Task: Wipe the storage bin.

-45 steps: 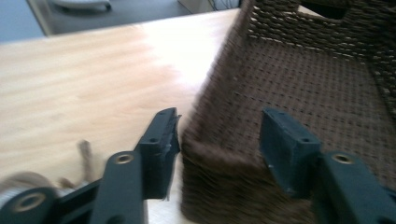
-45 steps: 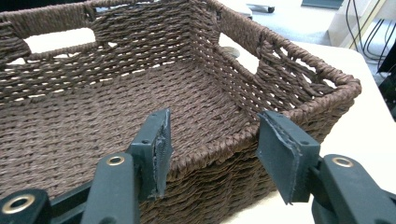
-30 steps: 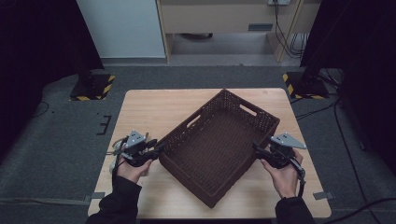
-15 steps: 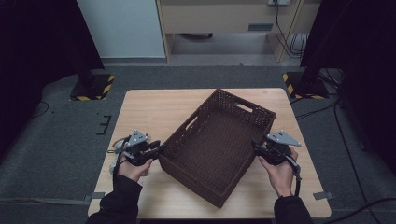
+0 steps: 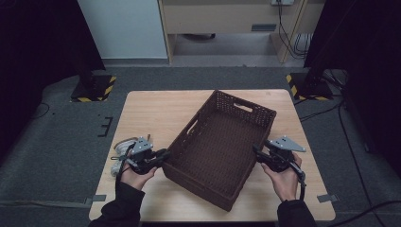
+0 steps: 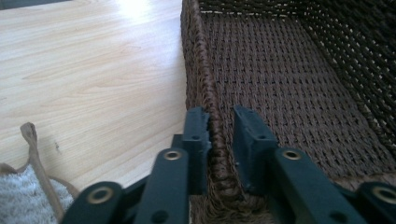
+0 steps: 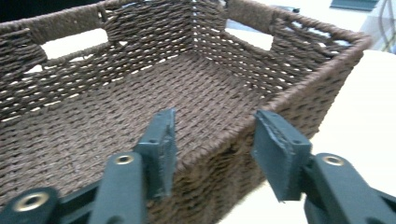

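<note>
Gripping with my left gripper (image 6: 219,126), I have its jaws clamped on the left rim of the dark brown woven rectangular basket (image 5: 222,146) mid-table; my right gripper (image 7: 212,149) has been closing, its jaws straddling the right rim, not yet pressing.

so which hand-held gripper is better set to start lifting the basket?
Left. The left hand-held gripper already pinches the basket rim. The right hand-held gripper straddles the opposite rim, jaws closing in but not yet touching.
</note>
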Demonstrator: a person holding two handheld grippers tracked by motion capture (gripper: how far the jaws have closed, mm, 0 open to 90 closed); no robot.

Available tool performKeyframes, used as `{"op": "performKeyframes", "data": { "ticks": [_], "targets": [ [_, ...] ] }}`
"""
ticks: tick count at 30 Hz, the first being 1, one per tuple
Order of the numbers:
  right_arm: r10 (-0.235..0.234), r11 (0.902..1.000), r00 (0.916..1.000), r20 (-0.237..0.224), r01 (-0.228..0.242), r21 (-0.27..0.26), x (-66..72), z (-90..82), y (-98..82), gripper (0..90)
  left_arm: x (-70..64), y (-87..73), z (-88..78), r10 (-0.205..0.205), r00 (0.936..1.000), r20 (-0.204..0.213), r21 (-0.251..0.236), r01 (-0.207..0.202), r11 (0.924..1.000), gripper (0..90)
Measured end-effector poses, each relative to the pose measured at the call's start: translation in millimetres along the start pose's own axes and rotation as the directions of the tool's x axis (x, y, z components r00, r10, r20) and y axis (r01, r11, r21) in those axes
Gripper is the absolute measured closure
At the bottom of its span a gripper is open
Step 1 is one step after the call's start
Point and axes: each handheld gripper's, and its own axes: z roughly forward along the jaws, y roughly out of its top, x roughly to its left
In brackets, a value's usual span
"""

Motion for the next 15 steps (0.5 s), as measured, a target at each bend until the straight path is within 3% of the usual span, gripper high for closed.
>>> {"op": "performKeyframes", "data": {
  "ticks": [4,6,9,13,15],
  "targets": [
    [-0.029,0.9995,0.9995,0.011,0.029,0.011,0.9,5.3,2.9,55.2,4.2,4.5,-0.5,-0.013,0.9999,-0.009,-0.033,0.013,0.9994,69.0],
    [-0.032,0.9995,0.9994,0.016,0.032,0.001,-1.6,9.4,3.7,56.5,4.6,4.6,2.0,-0.023,0.9997,0.010,-0.030,0.023,0.9993,68.0],
    [-0.027,0.9994,0.9993,0.028,0.027,-0.022,-6.5,15.8,4.2,59.7,-0.9,3.2,6.1,0.003,0.9999,0.015,-0.017,-0.003,0.9999,70.1],
    [-0.028,0.9994,0.9992,0.028,0.029,-0.020,-5.8,14.8,5.4,53.6,-8.4,0.1,9.3,0.040,0.9992,-0.008,0.006,-0.040,0.9992,75.1],
    [-0.020,0.9994,0.9997,0.015,0.020,-0.028,-2.5,10.0,6.3,50.2,-9.2,-1.4,7.9,0.016,0.9998,-0.007,0.001,-0.016,0.9999,76.0]
  ]
}}
